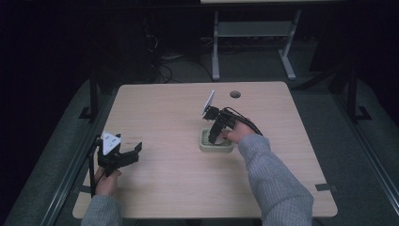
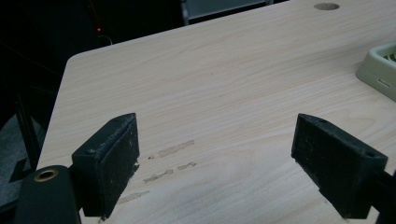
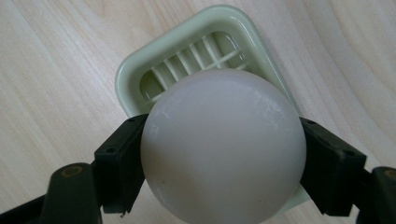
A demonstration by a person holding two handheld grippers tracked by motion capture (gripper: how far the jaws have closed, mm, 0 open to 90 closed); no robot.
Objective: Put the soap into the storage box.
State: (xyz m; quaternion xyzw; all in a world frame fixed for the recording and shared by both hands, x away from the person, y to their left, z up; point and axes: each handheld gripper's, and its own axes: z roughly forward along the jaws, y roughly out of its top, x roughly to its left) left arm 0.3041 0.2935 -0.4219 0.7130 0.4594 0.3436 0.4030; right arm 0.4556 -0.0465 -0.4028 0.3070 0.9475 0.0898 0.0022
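Fingers of the right gripper (image 3: 223, 158) clamp a white ball (image 3: 223, 144) over the tray (image 3: 135, 70) toward 12 o'clock — lower it squarely before releasing — while the left gripper (image 2: 215, 163) idles open above the worktop (image 2: 224, 84).

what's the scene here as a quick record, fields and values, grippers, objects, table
table: light wood table, round hole near its far edge
tray: pale green slatted tray, right of table centre
ball: white ball, held above the tray
right gripper: right gripper shut on the ball, pointing down over the tray
left gripper: left gripper open, holding nothing, low over the table near its left front edge
contact: whether the ball touches the tray cannot be told
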